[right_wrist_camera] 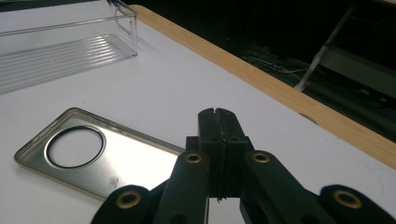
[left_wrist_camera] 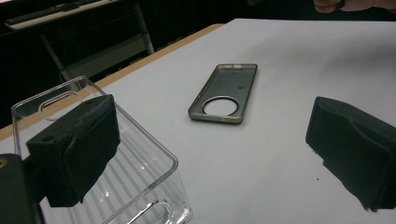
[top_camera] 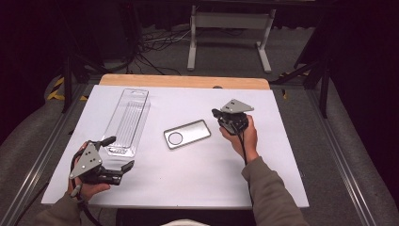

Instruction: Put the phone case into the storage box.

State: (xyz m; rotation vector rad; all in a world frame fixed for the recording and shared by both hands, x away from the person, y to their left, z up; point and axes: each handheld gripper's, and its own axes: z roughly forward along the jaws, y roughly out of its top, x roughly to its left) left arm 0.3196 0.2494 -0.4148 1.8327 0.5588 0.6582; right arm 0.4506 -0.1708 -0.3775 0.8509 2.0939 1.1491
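The phone case (top_camera: 187, 133) lies flat near the middle of the white tabletop (top_camera: 197, 179), inner side up, its round camera opening toward the person's left. The right tool (top_camera: 217, 114) sits just beside the case's right end, its jaws pressed together with nothing between them; in the right gripper view they meet above the case's near edge. The left tool (top_camera: 120, 153) rests near the front left corner with its jaws spread wide and empty, next to the near end of the clear plastic tray (top_camera: 128, 120).

From here the likely trouble is the case itself: it is thin and lies flush on a smooth surface, so a pinch from above could slip off the rim or skid the case away. With the right tool's jaws together, any push at the edge might simply slide the case toward the tray rather than lift it. The left tool could also knock the light tray aside.
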